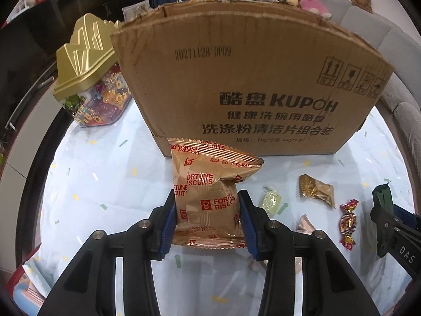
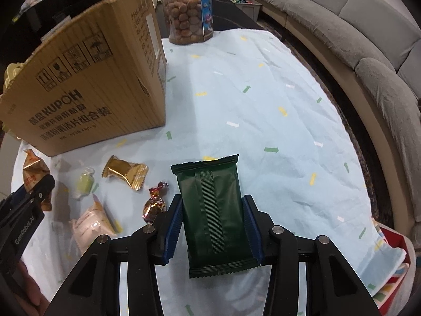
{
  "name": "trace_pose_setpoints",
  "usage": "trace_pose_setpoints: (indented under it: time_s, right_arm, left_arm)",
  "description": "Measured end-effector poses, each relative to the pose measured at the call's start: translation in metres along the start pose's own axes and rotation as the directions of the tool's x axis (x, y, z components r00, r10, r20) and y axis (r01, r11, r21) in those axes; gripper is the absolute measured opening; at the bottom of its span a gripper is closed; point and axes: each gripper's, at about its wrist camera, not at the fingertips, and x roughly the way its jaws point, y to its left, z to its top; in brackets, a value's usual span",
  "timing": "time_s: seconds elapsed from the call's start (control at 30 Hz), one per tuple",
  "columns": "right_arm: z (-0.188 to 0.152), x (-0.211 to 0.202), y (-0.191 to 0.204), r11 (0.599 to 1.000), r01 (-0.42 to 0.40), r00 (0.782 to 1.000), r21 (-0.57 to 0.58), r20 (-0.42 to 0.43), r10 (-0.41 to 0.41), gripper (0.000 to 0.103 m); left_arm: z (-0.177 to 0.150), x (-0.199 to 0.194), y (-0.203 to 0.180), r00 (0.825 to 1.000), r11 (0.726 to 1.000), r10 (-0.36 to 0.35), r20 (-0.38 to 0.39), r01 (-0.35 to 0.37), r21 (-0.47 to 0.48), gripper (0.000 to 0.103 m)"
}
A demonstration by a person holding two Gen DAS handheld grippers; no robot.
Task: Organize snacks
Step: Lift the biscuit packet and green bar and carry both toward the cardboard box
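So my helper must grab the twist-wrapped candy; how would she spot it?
Start at the big cardboard box. On the blue cloth before it lie loose snacks; the candy is beside the right gripper. Only it has shiny red-gold foil twisted at both ends.

Straight ahead of the left tongs (image 1: 208, 218), blocked by the tall cardboard box (image 1: 252, 84); gold-lidded candy jar (image 1: 92, 92) closing the gap ahead-left. Between the two tongs, scattered wrappers: gold packet (image 2: 125, 172), pale green sweet (image 2: 84, 183), red twist candy (image 2: 155, 205), pink packet (image 2: 92, 223). Ahead and right of the right tongs (image 2: 213, 226), wide bare counter (image 2: 263, 100), only the clear snack tub (image 2: 188, 13) far ahead.
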Motion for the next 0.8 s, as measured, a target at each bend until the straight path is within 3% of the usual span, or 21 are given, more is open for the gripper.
trace_pose_setpoints:
  time_s: [0.8]
  right_arm:
    - [0.003,-0.051,0.006,0.999,-0.028,0.995,-0.022,0.093,0.030,0.046]
  left_arm:
    - [0.001,-0.060,0.001,0.996,0.999,-0.041,0.078,0.041,0.005,0.044]
